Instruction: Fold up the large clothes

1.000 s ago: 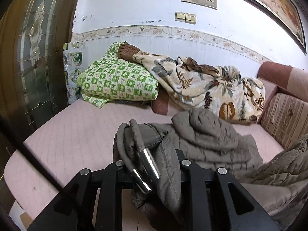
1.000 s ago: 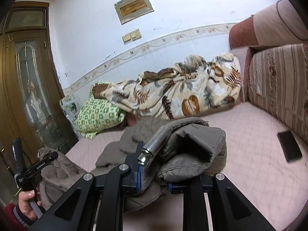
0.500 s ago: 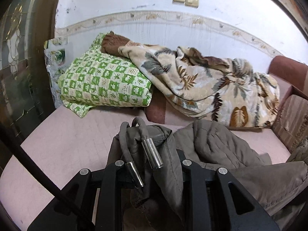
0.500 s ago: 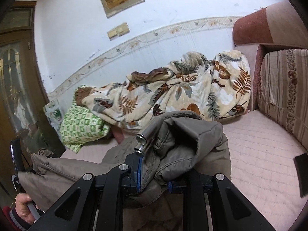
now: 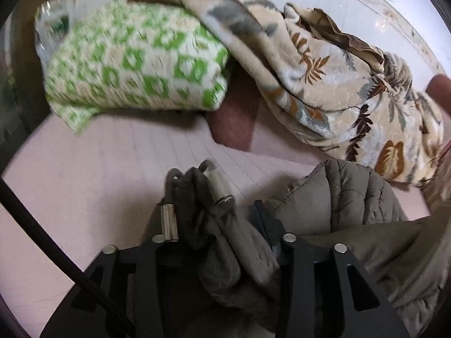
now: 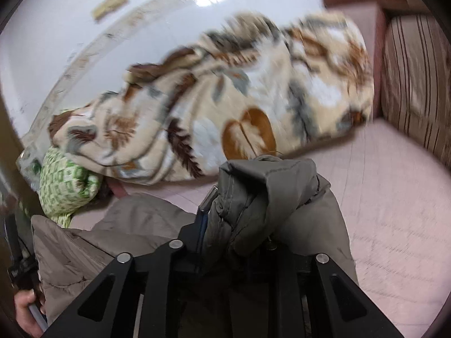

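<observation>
A: What is the biggest thing in sight?

B: The pale pink quilted sofa seat (image 5: 93,169), which carries everything else. At its back lies a cream fleece blanket printed with brown and grey leaves (image 6: 225,107), heaped against the white wall (image 6: 56,28). Left of that blanket sits a green-and-white patterned pillow (image 5: 135,64), with the blanket's edge lapping over its top. Right of the blanket, a striped brown sofa cushion (image 6: 414,73) stands at the seat's edge.

A: And the garment?

B: A large grey-brown quilted padded jacket (image 5: 346,205) is in front of the blanket, over the pink seat, stretched between the two tools. Part of it looks lifted off the seat, though the blur makes that hard to confirm.

A: How do the tools stand?

B: The left gripper (image 5: 217,225) has its fingers pinching a bunched fold of the jacket, with two silver metal cord ends (image 5: 169,221) hanging beside the cloth. The right gripper (image 6: 236,214) has its fingers clamped on another thick fold of the same jacket, which hides them almost wholly.

A: Anything else?

B: In the right wrist view a hand (image 6: 26,309) holds the left tool's handle at the far left, beside the jacket.
</observation>
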Demonstrator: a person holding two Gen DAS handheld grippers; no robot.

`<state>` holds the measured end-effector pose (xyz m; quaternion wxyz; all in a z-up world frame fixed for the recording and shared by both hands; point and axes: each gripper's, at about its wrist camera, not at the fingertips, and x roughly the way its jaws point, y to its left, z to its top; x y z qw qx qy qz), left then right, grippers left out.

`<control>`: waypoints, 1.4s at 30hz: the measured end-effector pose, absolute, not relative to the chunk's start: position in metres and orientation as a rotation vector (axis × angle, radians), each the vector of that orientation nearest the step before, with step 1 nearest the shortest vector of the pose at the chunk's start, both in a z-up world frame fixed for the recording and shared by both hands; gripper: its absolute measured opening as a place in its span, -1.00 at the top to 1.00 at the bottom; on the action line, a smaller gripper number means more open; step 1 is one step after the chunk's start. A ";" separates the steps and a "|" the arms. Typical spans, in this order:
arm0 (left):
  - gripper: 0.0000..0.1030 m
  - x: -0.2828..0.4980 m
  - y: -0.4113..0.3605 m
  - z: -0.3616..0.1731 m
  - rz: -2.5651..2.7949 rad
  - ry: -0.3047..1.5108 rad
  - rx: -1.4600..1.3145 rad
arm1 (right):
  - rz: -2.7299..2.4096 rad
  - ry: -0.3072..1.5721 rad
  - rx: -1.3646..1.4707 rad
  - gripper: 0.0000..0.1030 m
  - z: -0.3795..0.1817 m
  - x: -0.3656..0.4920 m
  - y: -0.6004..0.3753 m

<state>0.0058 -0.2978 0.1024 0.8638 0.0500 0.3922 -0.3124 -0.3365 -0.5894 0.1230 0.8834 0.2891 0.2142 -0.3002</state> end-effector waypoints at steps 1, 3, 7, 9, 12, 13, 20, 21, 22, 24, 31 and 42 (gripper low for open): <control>0.06 0.013 -0.297 0.100 -0.689 0.858 0.078 | -0.612 0.451 0.662 0.52 0.115 -0.337 -0.599; -0.06 0.023 -0.291 0.101 -0.746 0.892 0.024 | -0.579 0.440 0.758 0.47 0.104 -0.343 -0.612; -0.08 0.034 -0.272 0.112 -0.841 0.942 -0.062 | -0.533 0.418 0.817 0.26 0.105 -0.356 -0.616; -0.17 0.040 -0.256 0.121 -0.866 0.950 -0.121 | -0.487 0.380 0.892 0.02 0.108 -0.370 -0.621; -0.36 0.049 -0.223 0.139 -0.738 0.889 -0.143 | -0.495 0.327 1.018 -0.30 0.112 -0.397 -0.628; -0.36 0.051 -0.215 0.142 -0.725 0.882 -0.154 | -0.534 0.304 1.021 -0.31 0.118 -0.410 -0.627; -0.36 -0.014 -0.179 0.161 -0.709 0.785 -0.083 | -0.572 0.315 0.841 -0.31 0.163 -0.435 -0.543; -0.36 -0.038 -0.185 0.160 -0.749 0.768 -0.062 | -0.584 0.329 0.801 -0.31 0.162 -0.435 -0.527; -0.36 -0.059 -0.193 0.159 -0.796 0.759 -0.033 | -0.593 0.333 0.756 -0.31 0.160 -0.433 -0.510; -0.36 -0.099 -0.212 0.157 -0.874 0.736 0.028 | -0.591 0.346 0.686 -0.31 0.153 -0.423 -0.480; -0.36 -0.160 -0.307 0.131 -0.951 0.742 0.245 | -0.644 0.457 0.464 -0.30 0.126 -0.381 -0.455; -0.82 -0.105 -0.371 0.063 -0.790 0.914 0.329 | -0.663 0.675 0.579 -0.33 0.058 -0.360 -0.520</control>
